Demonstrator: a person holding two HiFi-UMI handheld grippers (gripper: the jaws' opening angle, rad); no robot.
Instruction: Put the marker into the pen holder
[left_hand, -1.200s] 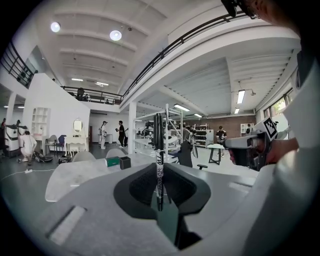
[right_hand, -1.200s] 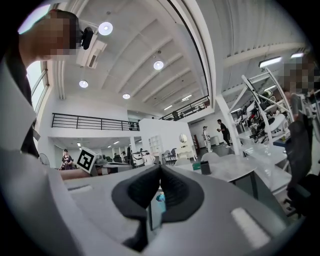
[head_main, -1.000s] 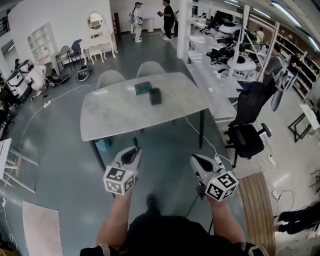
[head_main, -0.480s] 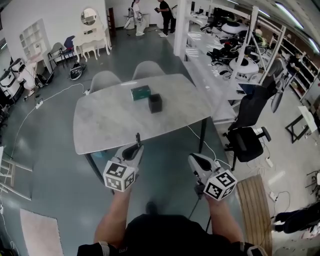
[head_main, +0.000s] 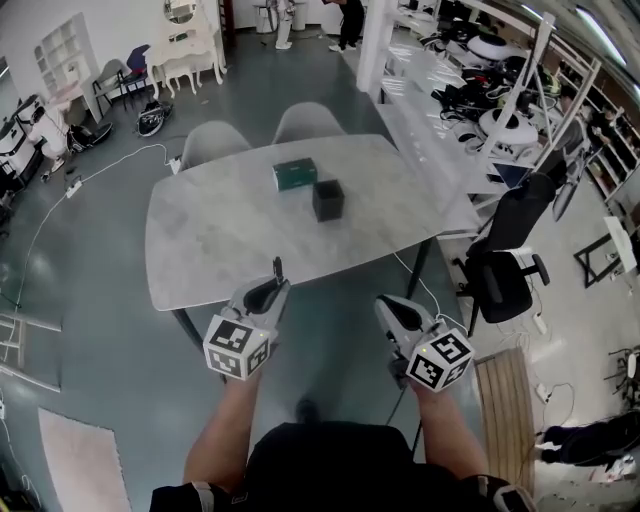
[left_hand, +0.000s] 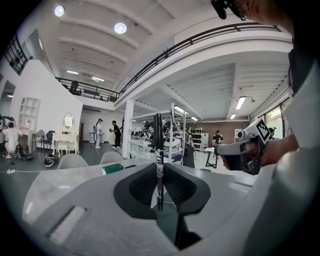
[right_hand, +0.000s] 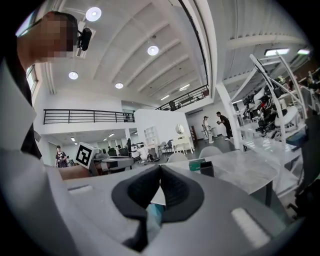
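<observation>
Marker (left_hand: 158, 160) upright, clamped in left gripper (head_main: 272, 290) near the table's (head_main: 210, 250) near edge. Right gripper (head_main: 393, 312) closed, empty. Pen holder (head_main: 328, 200) mid-table just beside green box (head_main: 295, 174), well apart from the 2 grippers.

Holding slim black marker (left_hand: 158, 165) upright between pressed-together jaws of left gripper (head_main: 272, 287); white lettering running down barrel, upper end sticking up past jaws. Standing upright past middle of grey table (head_main: 220, 240): dark square pen holder (head_main: 327, 200), open top facing up, sitting just beside green box (head_main: 294, 174), well apart from marker.
</observation>
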